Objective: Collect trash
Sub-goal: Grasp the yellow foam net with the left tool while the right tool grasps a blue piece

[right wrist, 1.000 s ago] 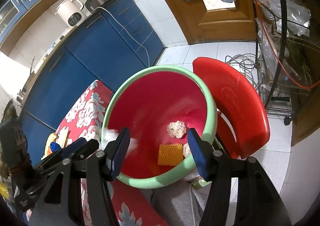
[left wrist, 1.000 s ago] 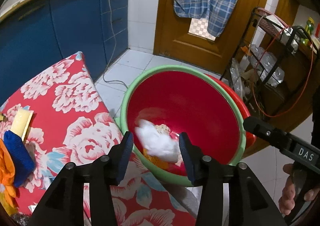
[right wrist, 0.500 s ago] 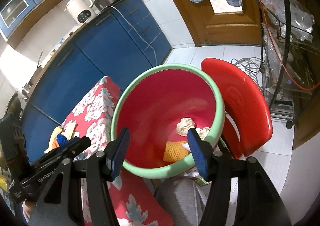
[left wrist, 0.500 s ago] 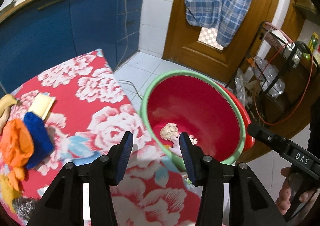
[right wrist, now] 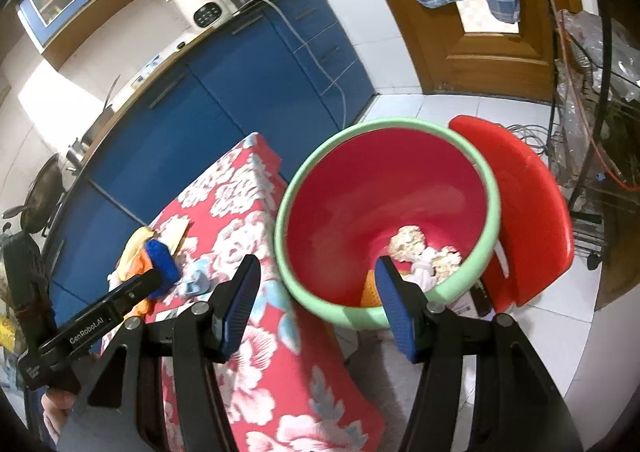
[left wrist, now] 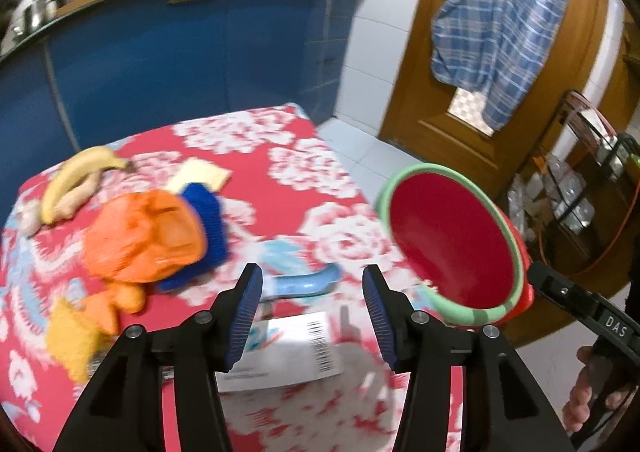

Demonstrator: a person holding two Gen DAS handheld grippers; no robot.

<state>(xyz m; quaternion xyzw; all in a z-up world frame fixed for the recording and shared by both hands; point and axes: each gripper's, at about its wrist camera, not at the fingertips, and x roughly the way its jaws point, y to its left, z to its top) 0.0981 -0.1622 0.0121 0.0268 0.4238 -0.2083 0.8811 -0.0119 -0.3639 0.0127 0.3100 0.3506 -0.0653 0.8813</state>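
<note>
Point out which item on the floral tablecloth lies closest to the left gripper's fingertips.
The white paper with a barcode, directly below the opening left gripper. The light-blue piece lies beyond it; the orange pile and banana sit farther left.

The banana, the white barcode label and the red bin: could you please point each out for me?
banana [left wrist: 76, 176], left wrist view, middle of its yellow curve.
white barcode label [left wrist: 288, 352], left wrist view, its blank middle.
red bin [right wrist: 384, 204], right wrist view, bare inner wall.

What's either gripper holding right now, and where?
Nothing. The left gripper, jaws opening, and the right gripper both stand empty.
</note>
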